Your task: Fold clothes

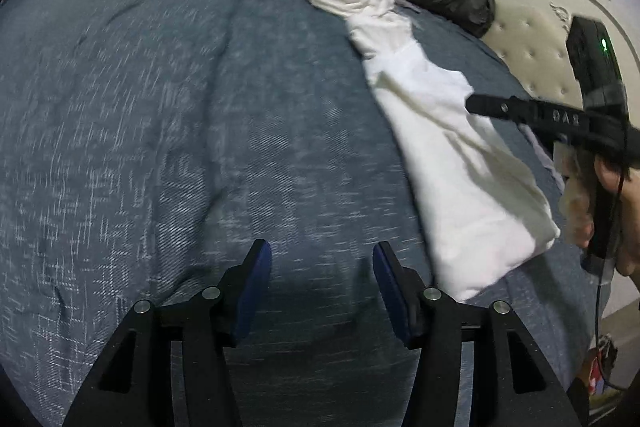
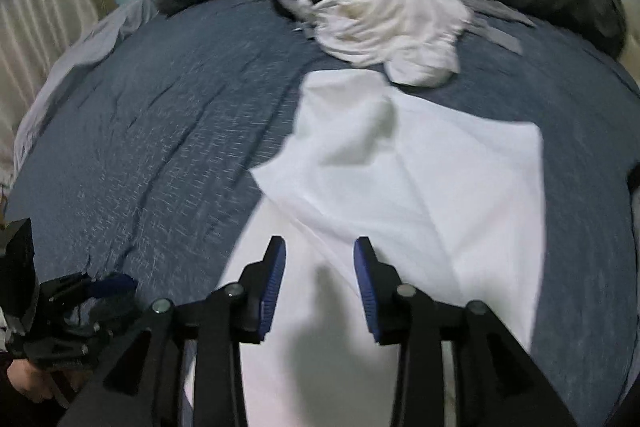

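The flat white cotton garment (image 2: 400, 179) is lying spread on the blue-grey woven bedspread (image 2: 160, 131), near side. Right gripper (image 2: 320, 283) is hovering above it, left gripper (image 1: 322, 287) over bare bedspread, both parted and empty. The garment appears laid out, unfolded; next move calls for gripping an edge.

You will find one marking only: pale raised letters on the black finger of the right gripper (image 1: 472, 105), seen mirrored and blurred in the left wrist view, not reliably readable.
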Demonstrator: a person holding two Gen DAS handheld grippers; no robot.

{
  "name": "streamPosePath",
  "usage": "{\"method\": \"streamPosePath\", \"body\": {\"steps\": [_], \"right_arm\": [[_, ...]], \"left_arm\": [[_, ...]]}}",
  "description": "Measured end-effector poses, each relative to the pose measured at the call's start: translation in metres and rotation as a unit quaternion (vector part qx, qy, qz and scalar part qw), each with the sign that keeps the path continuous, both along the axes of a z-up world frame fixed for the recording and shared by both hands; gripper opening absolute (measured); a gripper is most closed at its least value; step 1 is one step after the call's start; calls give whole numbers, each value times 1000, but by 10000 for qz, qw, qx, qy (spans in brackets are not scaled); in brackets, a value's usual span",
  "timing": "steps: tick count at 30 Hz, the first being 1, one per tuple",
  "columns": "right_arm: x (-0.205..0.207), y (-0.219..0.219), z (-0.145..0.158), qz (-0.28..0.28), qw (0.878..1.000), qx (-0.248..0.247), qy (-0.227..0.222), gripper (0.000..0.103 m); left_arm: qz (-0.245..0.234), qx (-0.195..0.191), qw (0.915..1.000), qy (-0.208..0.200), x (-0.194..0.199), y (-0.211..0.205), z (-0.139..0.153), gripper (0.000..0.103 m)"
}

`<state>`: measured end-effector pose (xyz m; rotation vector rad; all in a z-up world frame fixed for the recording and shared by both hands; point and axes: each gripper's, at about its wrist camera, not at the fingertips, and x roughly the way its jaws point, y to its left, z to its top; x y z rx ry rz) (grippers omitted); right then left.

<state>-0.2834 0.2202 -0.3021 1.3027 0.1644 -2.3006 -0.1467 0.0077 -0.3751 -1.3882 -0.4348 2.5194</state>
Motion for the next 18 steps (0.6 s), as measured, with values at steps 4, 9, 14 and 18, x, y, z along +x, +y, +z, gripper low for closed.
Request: {"method": "streamPosePath", "body": {"steps": [4, 9, 14, 18], "right_arm": [[-9, -30, -7, 131, 9997, 193, 57, 36], [-16, -56, -16, 222, 9991, 344, 96, 36], [-22, -73, -33, 298, 9978, 600, -10, 18], [-27, -62, -31, 73, 9993, 354, -1, 2]], "left_arm": [[25, 79, 10000, -29, 2, -7, -4, 57], [30, 194, 9998, 15, 6, -11, 0, 57], [26, 270, 9996, 2, 11, -13, -1, 57], [53, 280, 9996, 19, 14, -16, -1, 57]]}}
